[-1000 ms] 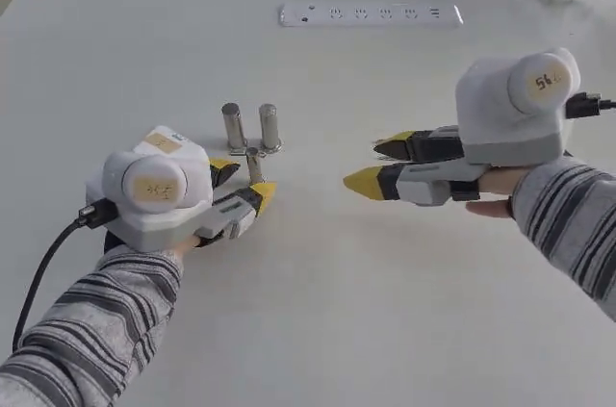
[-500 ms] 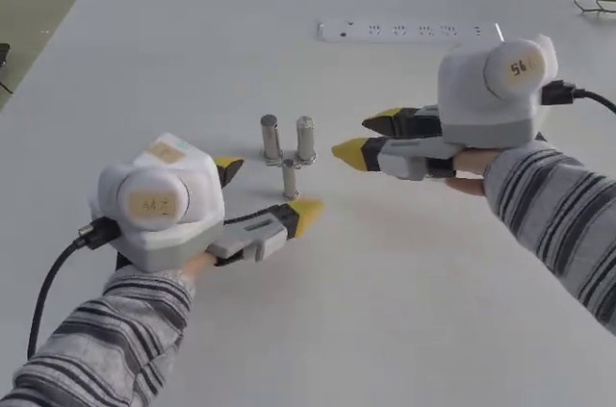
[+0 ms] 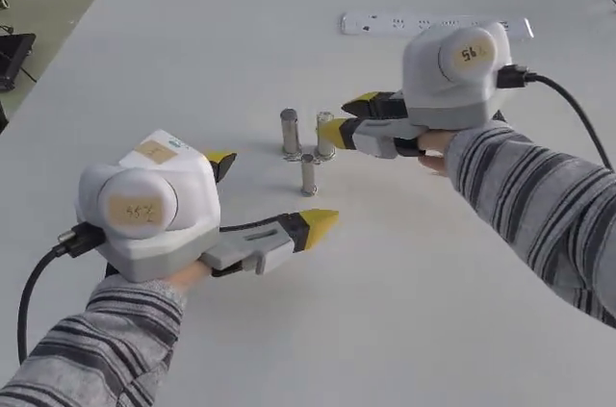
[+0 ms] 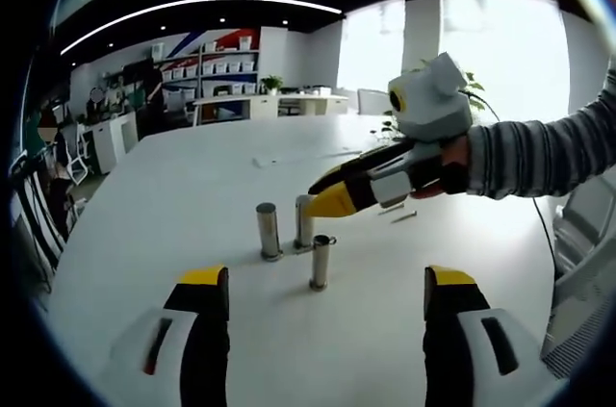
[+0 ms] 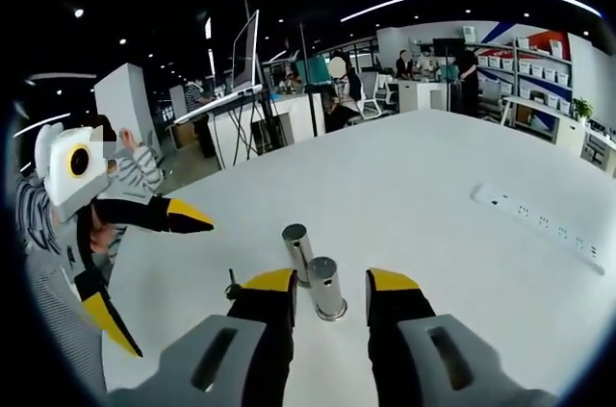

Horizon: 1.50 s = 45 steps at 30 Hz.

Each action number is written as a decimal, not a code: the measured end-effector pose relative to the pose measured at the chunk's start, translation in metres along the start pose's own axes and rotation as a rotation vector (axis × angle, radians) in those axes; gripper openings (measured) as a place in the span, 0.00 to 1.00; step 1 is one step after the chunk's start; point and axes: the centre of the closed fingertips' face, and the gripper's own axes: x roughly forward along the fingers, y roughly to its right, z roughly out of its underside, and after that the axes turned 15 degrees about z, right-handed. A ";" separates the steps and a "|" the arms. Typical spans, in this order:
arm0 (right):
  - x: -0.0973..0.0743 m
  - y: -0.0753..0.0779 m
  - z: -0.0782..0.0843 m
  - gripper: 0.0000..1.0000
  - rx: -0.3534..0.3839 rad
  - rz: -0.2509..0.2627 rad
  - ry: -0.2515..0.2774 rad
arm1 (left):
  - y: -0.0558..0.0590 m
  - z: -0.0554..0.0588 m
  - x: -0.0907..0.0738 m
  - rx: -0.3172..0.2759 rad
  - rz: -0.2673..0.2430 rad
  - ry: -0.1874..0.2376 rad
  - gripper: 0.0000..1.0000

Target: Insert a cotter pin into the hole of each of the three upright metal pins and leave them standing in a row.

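In the head view the three metal pins (image 3: 290,131) stand upright on the white table (image 3: 192,61), a little above the middle of the frame. Two are side by side at the back, and the third pin (image 3: 309,174) is just in front of them, apart from both. The right gripper (image 3: 346,116) reaches in from the upper right. Its jaws are parted a little, with the right back pin (image 5: 325,287) between the tips. In the right gripper view there seems to be a narrow gap on each side of this pin, so it is not clamped. The left gripper (image 3: 271,190) is at the lower left of the head view, with its jaws spread wide and gripping nothing. In the left gripper view the third pin stands ahead of the two yellow tips, in the middle of the frame, and has a small loop at its top. A white power strip (image 3: 433,22) lies near the upper edge of the head view, well apart from the pins.
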 end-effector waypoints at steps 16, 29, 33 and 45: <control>0.008 -0.013 0.001 0.09 -0.006 -0.019 0.010 | 0.004 0.004 -0.009 -0.019 -0.004 -0.004 0.96; 0.003 -0.004 0.001 0.08 -0.086 0.033 0.008 | 0.003 0.007 -0.017 -0.034 -0.024 -0.006 0.99; -0.005 0.003 -0.001 0.08 -0.104 0.043 0.016 | 0.003 0.006 -0.019 -0.038 -0.026 -0.006 0.99; -0.051 0.011 0.012 0.08 -0.133 0.078 0.001 | 0.015 0.007 -0.018 -0.001 -0.003 -0.024 0.99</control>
